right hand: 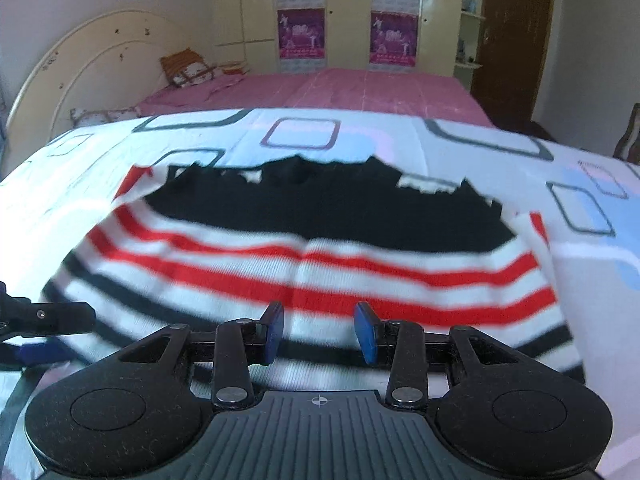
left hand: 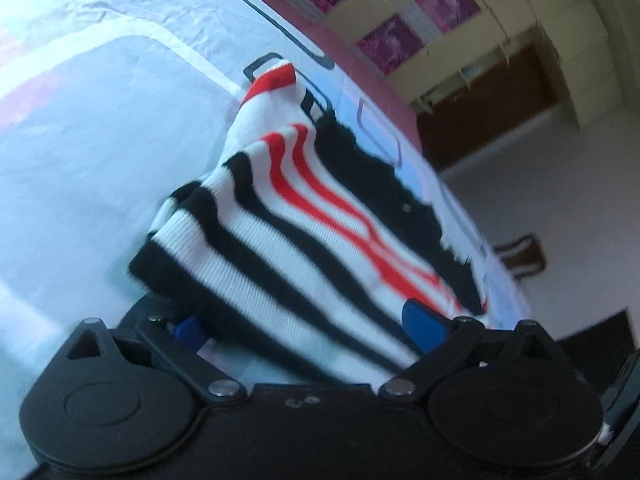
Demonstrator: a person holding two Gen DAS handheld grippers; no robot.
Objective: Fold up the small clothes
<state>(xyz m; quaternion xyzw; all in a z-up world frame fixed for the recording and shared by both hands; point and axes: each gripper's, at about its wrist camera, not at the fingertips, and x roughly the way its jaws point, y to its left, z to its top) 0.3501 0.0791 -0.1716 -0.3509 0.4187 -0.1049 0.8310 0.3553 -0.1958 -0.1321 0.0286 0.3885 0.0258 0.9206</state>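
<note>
A small knitted sweater [right hand: 312, 264] with black, white and red stripes and a black upper part lies spread on the patterned bed sheet [right hand: 480, 144]. In the left wrist view the sweater [left hand: 304, 216] is rumpled and its black-edged hem drapes into my left gripper [left hand: 306, 328]. The jaws stand wide apart, one blue pad half hidden under the cloth, and neither pad presses on it. My right gripper [right hand: 320, 332] hovers over the hem's middle. Its blue pads stand partly apart with only striped cloth showing beyond the gap. One left gripper finger [right hand: 52, 320] shows at the right wrist view's left edge.
The white sheet [left hand: 100, 140] with square outlines covers the near bed. A pink-covered bed [right hand: 340, 88] with a headboard [right hand: 80, 60] and an orange pillow [right hand: 188, 68] lies beyond. A brown door [right hand: 512, 40] and a chair [right hand: 628, 132] stand at the right.
</note>
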